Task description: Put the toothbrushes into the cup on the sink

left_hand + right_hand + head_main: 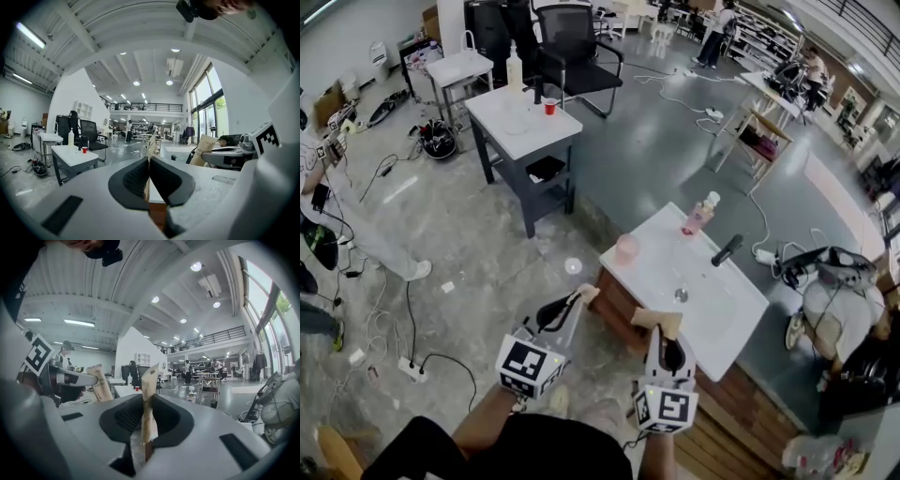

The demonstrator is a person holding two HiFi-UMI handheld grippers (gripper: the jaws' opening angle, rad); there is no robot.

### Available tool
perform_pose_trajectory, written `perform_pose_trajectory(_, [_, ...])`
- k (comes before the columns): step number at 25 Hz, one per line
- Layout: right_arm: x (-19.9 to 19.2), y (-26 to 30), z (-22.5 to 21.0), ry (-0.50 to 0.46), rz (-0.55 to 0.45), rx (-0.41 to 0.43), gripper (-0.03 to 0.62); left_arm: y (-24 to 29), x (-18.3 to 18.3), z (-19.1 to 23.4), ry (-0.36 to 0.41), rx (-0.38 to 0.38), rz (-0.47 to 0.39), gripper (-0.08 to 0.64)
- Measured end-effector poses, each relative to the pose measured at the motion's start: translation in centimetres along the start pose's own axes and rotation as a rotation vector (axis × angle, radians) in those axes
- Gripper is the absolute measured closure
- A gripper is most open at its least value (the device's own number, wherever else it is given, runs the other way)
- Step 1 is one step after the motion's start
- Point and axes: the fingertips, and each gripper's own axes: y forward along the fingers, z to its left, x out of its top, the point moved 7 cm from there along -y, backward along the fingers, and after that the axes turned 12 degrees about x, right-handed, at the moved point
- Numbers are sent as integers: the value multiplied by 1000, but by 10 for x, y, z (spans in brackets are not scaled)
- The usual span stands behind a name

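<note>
The white rectangular ceramic sink (661, 274) carries the translucent pink plastic cup (626, 249) on its left rim. At the sink's near edge, the left gripper (575, 302) and right gripper (667, 337) each have their fingers clamped on a toothbrush: the tan paper-wrapped left toothbrush (587, 293) and the matching right toothbrush (659, 322), held end-out, likely for dropping in.

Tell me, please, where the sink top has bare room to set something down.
Bare: the basin around the drain, and the sink's flat right end past the faucet. Crowded: the far side, with cup, bottle and faucet.
</note>
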Motion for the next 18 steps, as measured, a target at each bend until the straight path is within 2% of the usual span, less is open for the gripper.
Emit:
perform_pose_trajectory(9, [2, 43, -27, -1, -7, 1, 535, 41, 2, 16, 10, 16, 18, 555])
perform_pose_trajectory(18, [0, 104, -80, 18, 10, 66, 535, 107, 5, 20, 7, 76, 33, 555])
